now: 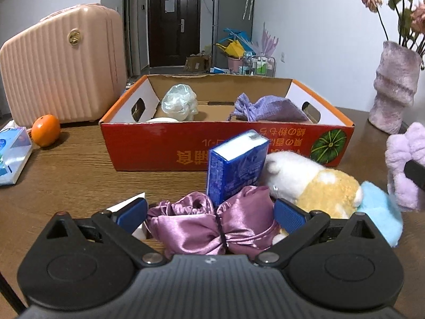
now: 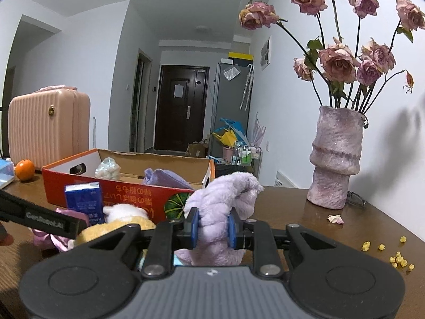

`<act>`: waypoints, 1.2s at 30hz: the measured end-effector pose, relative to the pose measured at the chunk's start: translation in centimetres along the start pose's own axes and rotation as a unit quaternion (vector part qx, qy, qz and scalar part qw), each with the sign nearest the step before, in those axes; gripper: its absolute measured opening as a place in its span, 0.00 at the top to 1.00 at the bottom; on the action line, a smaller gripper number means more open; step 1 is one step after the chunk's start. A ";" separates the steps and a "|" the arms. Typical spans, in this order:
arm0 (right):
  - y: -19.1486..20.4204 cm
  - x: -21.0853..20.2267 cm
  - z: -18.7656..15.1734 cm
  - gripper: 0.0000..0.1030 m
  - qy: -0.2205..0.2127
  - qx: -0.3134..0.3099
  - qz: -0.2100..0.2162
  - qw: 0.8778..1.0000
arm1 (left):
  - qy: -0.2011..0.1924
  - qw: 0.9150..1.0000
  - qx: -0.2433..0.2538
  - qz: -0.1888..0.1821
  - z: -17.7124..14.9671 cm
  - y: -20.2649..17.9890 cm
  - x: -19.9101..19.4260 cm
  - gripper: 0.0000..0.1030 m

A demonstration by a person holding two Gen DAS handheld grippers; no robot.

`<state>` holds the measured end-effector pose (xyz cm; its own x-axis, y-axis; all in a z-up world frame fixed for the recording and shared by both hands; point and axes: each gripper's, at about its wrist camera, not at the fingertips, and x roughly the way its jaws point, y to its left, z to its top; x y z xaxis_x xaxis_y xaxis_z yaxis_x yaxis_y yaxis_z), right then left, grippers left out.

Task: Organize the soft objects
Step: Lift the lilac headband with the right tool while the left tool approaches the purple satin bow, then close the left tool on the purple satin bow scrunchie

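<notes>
At the far left edge of the table [image 1: 66, 180] I see a tissue pack [image 1: 12, 156], with an orange [image 1: 46, 130] just beside it and a pink ribbed case [image 1: 62, 65] standing behind both. Toward the middle of the table sits the orange cardboard box [image 1: 159, 146], its printed wall facing me. Inside it, a clear crumpled bag [image 1: 180, 102] lies toward the left and a lilac drawstring pouch [image 1: 268, 109] toward the right.

In front of the box, near the table's front edge, my left gripper [image 1: 211, 212] is spread wide, its blue pads either side of a pink satin pouch [image 1: 212, 226]; I cannot tell whether either pad touches the fabric. A blue carton [image 1: 235, 167] stands tilted just behind the pouch, against the box wall. To its right lies a white-and-yellow plush toy [image 1: 313, 183], with a light blue cloth [image 1: 379, 212] touching its right end.

Further right, my right gripper [image 2: 212, 228] is clamped on a lavender fluffy towel [image 2: 225, 196], which bulges above and below the pads and is lifted off the table, in front of the box's right corner. Toward the table's right edge stands a purple ribbed vase [image 2: 336, 159] of dried roses [image 2: 342, 61], with one fallen petal [image 2: 335, 218] and yellow crumbs [image 2: 393, 255] scattered on the wood near it.
</notes>
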<state>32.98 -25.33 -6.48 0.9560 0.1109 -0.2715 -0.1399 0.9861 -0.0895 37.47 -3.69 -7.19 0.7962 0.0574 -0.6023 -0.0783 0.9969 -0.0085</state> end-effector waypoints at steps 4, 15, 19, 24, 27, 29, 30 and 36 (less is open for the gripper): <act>0.1 -0.2 -0.1 0.79 -0.001 0.000 0.005 1.000 | 0.005 1.000 0.014 -0.001 -0.4 -0.3 0.4 0.00; 0.3 -0.3 -0.2 0.79 0.003 -0.002 0.009 1.000 | 0.012 1.000 0.022 -0.003 -0.8 -0.4 1.2 0.00; 0.5 -0.4 -0.2 0.79 0.000 -0.005 0.006 1.000 | 0.014 1.000 0.017 -0.007 -0.9 -0.2 1.3 0.00; 0.6 -0.5 -0.2 0.79 -0.003 -0.009 0.004 1.000 | 0.006 0.999 0.033 -0.009 -1.0 -0.5 1.1 0.08; 0.6 -0.6 -0.3 0.79 -0.004 -0.009 0.003 1.000 | 0.004 0.999 0.036 -0.014 -1.0 -0.4 1.0 0.16; 0.6 -0.7 -0.3 0.79 -0.004 -0.009 0.003 1.000 | 0.001 0.999 0.037 -0.017 -1.0 -0.4 0.8 0.23; 0.6 -0.8 -0.3 0.79 -0.005 -0.009 0.002 1.000 | -0.001 0.999 0.039 -0.019 -1.0 -0.4 0.7 0.28; 0.6 -1.2 -0.3 0.79 -0.009 -0.010 -0.003 1.000 | -0.025 0.998 0.054 -0.017 -1.3 -0.7 -0.8 0.47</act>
<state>31.71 -24.85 -6.50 0.9614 0.1068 -0.2535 -0.1382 0.9843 -0.1097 36.15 -4.50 -7.76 0.8264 0.0238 -0.5625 0.0118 0.9981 0.0597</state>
